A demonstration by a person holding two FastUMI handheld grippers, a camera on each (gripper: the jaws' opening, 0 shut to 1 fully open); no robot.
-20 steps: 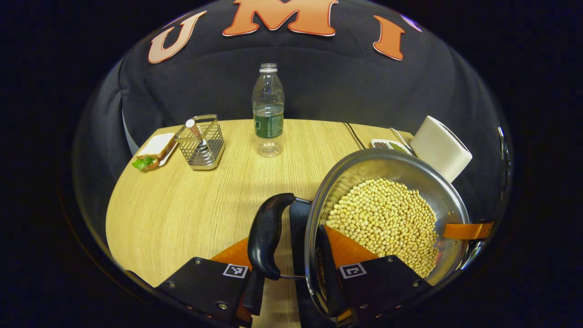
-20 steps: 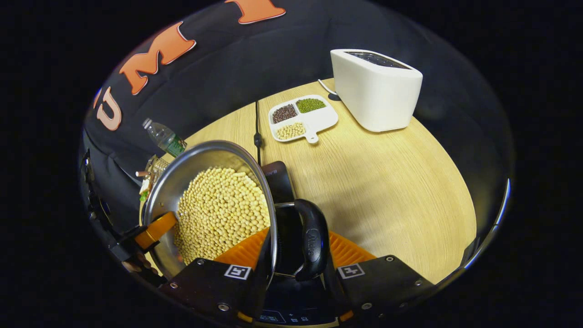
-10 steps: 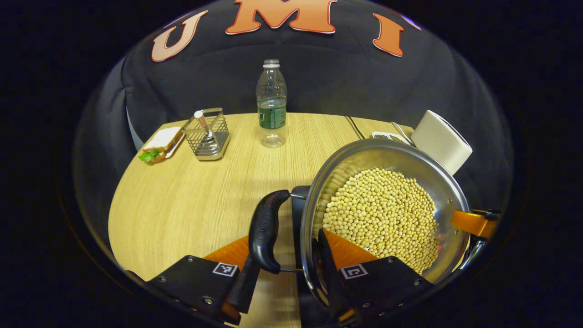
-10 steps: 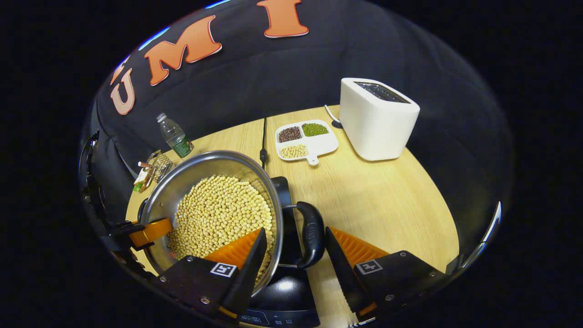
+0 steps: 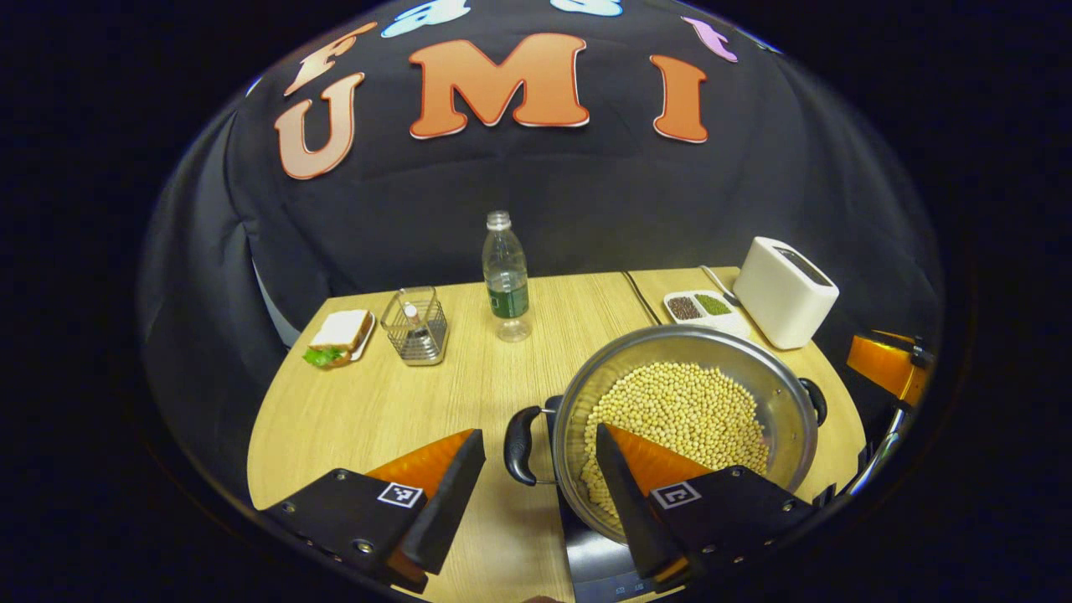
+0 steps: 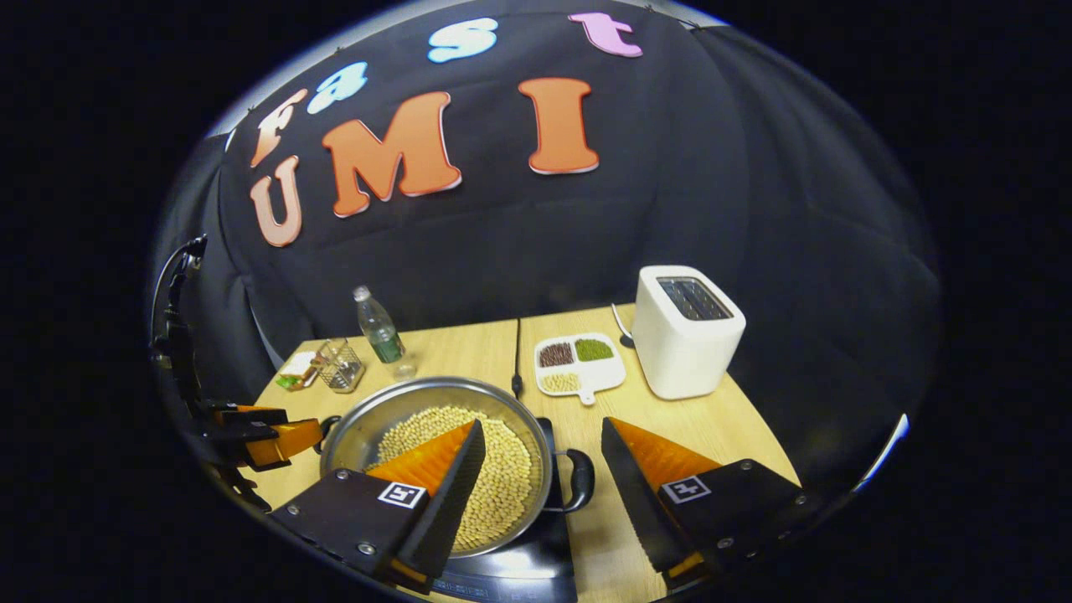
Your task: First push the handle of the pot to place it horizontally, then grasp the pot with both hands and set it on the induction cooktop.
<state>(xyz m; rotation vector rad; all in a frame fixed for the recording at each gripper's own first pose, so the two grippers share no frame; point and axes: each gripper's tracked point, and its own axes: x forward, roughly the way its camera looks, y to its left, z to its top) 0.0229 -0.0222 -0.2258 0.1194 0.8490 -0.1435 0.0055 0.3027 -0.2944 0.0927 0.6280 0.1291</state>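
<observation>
pot [image 5: 787, 402] full of soybeans [image 5: 682, 414]

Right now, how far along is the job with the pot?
Done: the pot of beans sits on the induction cooktop, its handles out to the sides. In hand: the left gripper and right gripper are open, clear of the handles. Nothing seems left.

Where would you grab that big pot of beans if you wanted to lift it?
By its two side handles, one gripper on each. The pot is wide, shallow and full of beans, so a one-sided grip would likely tip it. The loop handles stick out level on opposite sides; come at each from outside, fingers closing across the loop.
</observation>
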